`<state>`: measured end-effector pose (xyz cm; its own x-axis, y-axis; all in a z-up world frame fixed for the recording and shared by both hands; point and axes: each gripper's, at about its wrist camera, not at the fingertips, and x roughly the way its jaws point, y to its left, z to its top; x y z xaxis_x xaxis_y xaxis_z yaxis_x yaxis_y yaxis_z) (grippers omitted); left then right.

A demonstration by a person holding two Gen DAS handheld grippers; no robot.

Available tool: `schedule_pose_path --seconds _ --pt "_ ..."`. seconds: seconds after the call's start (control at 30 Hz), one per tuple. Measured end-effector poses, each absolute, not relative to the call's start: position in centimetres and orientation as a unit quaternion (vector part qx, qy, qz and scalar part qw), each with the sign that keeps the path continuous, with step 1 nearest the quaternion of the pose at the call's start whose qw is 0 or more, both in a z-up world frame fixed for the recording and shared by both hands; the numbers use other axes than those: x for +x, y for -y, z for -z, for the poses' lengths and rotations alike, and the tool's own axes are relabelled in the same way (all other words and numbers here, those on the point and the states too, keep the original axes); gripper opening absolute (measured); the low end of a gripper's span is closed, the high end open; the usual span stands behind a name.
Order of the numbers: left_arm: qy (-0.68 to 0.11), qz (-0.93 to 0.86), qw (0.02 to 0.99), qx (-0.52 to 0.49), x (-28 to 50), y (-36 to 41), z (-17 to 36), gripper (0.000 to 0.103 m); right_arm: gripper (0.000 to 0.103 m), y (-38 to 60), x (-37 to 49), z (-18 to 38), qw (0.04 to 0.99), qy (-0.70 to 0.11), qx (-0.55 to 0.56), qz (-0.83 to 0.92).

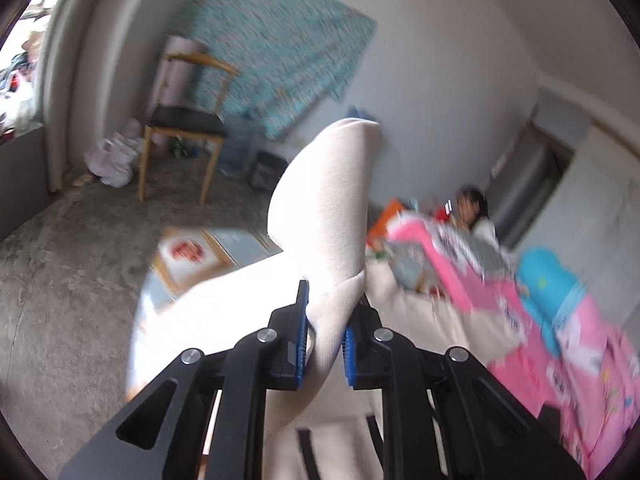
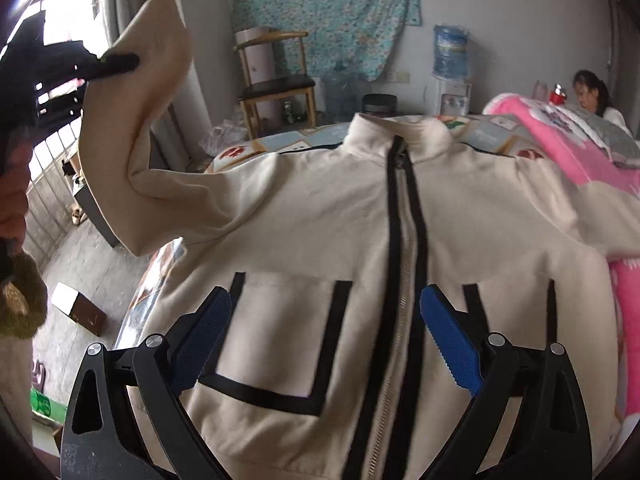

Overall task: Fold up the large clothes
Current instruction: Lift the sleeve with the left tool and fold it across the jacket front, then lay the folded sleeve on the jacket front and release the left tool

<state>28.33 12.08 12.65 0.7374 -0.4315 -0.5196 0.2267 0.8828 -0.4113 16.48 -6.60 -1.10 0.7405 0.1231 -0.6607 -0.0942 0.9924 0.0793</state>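
A: Where are the two hands?

B: The left hand-held gripper is up in the air, off the left edge of the bed, pointing somewhat downward. Its blue pads are clamped on the sleeve of the jacket. In the right wrist view the same tool shows at the upper left as a dark shape, with the person's hand under it (only partly in view).

A: And the right one?

B: The right hand-held gripper hovers over the jacket's lower front, tilted down. Its jaws stand wide apart, one finger to each side of the zipper, with no cloth between them.

A: How does the jacket lie?

B: Flat on the bed, front up, zipped. Its long axis runs from the hem at the near edge to the stand-up collar at the far edge. The held sleeve rises from the left shoulder and curves upward, cuff topmost. The other sleeve stretches toward the right edge, up to the pink blanket.

A: Its look?

B: Cream fabric, black bands beside the zipper, and black-trimmed chest pockets on each side. (The left wrist view is blurred.)
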Motion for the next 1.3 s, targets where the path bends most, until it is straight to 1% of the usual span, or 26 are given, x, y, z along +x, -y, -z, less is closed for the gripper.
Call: schedule_pose_path --seconds 0.13,0.2,0.27,0.3,0.33,0.37,0.4,0.43,0.5,0.57,0.7,0.83,0.93,1.3 --pt "-0.368 0.161 0.91 -0.101 28.6 -4.9 -6.8 0.014 0.092 9.9 15.2 2.0 0.922 -0.382 0.045 -0.039" --pt "-0.385 0.138 0.912 -0.039 28.2 -1.6 -3.6 0.015 0.092 11.1 14.9 2.5 0.916 -0.396 0.047 -0.03" --pt "-0.412 0.127 0.902 -0.002 28.0 -0.4 -1.0 0.015 0.093 11.8 14.9 3.1 0.91 -0.412 0.043 -0.026" --pt "-0.423 0.128 0.897 0.001 27.9 -0.4 0.2 0.02 0.094 12.1 14.8 3.4 0.907 -0.418 0.038 -0.023" --pt "-0.433 0.132 0.892 -0.001 27.6 -0.2 0.8 0.028 0.094 12.3 14.6 3.8 0.906 -0.423 0.032 -0.02" --pt "-0.436 0.135 0.89 -0.003 27.1 0.0 0.9 0.033 0.094 12.4 14.6 4.2 0.904 -0.427 0.027 -0.016" --pt "-0.436 0.134 0.89 -0.004 26.6 0.1 0.8 0.045 0.095 12.6 14.7 4.6 0.902 -0.432 0.023 -0.013" --pt "-0.434 0.133 0.891 -0.004 25.9 0.1 0.4 0.063 0.095 12.8 14.9 5.0 0.9 -0.436 0.021 -0.009" --pt "-0.419 0.134 0.898 -0.004 24.6 -0.1 -0.2 0.079 0.096 13.3 15.2 5.8 0.896 -0.444 0.018 -0.006" --pt "-0.413 0.133 0.901 -0.003 24.4 -0.8 -1.1 0.081 0.096 13.6 15.5 6.3 0.893 -0.449 0.013 -0.003" --pt "-0.425 0.115 0.898 -0.01 23.6 -1.5 -0.4 0.097 0.096 13.7 16.2 7.4 0.887 -0.461 0.006 -0.008" --pt "-0.437 0.095 0.894 -0.019 23.1 -2.3 1.4 0.098 0.096 13.9 16.8 8.3 0.88 -0.474 0.01 -0.009" --pt "-0.448 0.087 0.89 -0.01 23.1 -2.4 2.3 0.098 0.096 13.5 16.9 8.3 0.883 -0.47 -0.007 -0.008" --pt "-0.458 0.092 0.884 -0.027 23.6 -2.7 3.8 0.098 0.096 13.2 16.7 8.5 0.884 -0.467 -0.024 -0.007"
